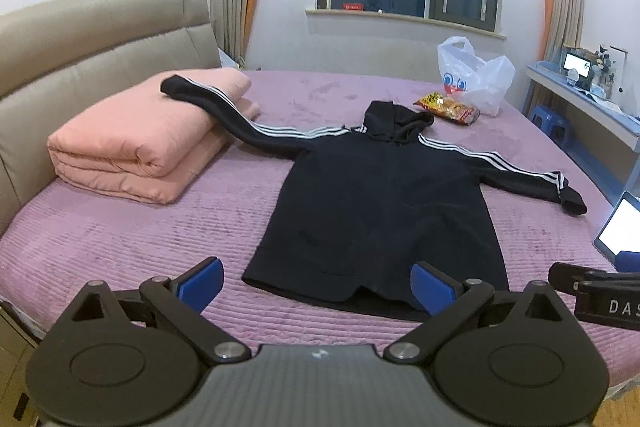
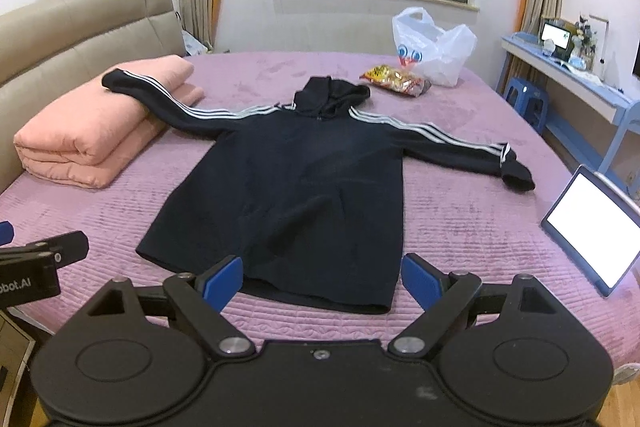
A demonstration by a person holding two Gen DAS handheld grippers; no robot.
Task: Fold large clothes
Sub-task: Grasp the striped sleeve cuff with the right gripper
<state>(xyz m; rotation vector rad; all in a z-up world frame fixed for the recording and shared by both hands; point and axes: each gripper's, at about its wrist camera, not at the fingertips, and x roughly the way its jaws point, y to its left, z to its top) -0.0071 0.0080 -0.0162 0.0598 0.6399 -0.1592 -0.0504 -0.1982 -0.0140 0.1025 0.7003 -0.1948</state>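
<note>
A black hoodie (image 1: 380,203) with white sleeve stripes lies flat on the purple bed (image 1: 120,247), sleeves spread, hood at the far end. It also shows in the right wrist view (image 2: 304,179). Its left sleeve (image 1: 208,99) rests on a folded pink quilt (image 1: 132,139). My left gripper (image 1: 316,285) is open and empty, above the hoodie's near hem. My right gripper (image 2: 322,281) is open and empty, also at the near hem. The right gripper's edge shows in the left wrist view (image 1: 600,291).
A white plastic bag (image 1: 476,75) and a snack packet (image 1: 448,107) lie beyond the hood. A lit tablet (image 2: 592,227) sits on the bed's right edge. A blue desk (image 2: 568,83) and stool (image 2: 528,99) stand to the right. The headboard (image 1: 80,39) is on the left.
</note>
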